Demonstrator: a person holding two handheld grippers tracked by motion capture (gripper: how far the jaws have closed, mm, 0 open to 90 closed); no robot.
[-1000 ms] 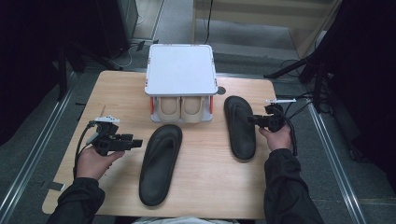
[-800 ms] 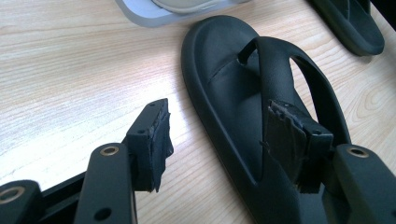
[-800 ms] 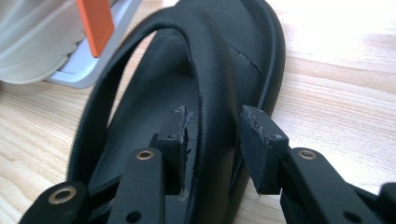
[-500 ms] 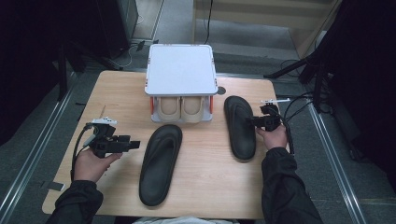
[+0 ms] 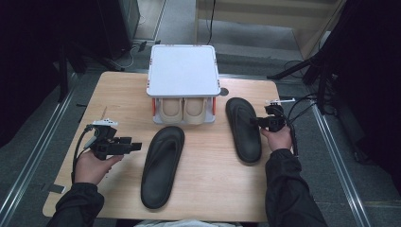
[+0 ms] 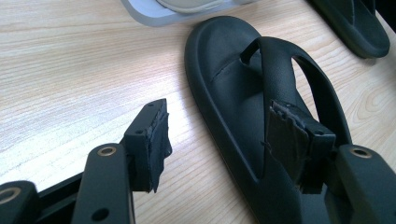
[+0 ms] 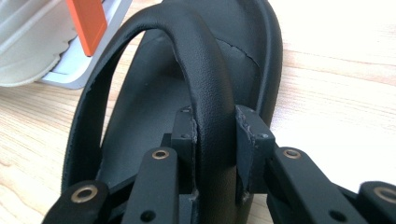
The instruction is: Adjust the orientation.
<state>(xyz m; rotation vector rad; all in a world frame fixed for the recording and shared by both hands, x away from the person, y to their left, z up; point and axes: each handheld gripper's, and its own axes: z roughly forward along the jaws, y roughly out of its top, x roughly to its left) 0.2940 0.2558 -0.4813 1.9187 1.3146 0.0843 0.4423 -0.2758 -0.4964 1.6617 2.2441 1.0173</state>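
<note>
Two black thong sandals lie on the wooden table [image 5: 118, 94]. The left sandal [image 5: 163, 165] [image 6: 233, 93] lies just right of my left gripper [image 5: 137, 146] [image 6: 219, 126]. That gripper stands open, one pad over bare wood and the other over the sandal's edge, gripping nothing. My right gripper [image 5: 255, 121] [image 7: 212, 126] sits at the right sandal [image 5: 243, 127] [image 7: 140, 102]. Its jaws have just been closing. The sandal's strap [image 7: 205, 70] runs between them, and both pads lie against it.
A white two-level rack [image 5: 183, 71] [image 6: 154, 14] stands at the table's far middle with a beige pair of slippers [image 5: 182, 109] [image 7: 28, 42] under its top. An orange post [image 7: 88, 21] of the rack is near the right sandal's toe. Dark floor and cables surround the table.
The right gripper has nudged a little onto the right sandal's edge. The left hand and both sandals lie as before.
</note>
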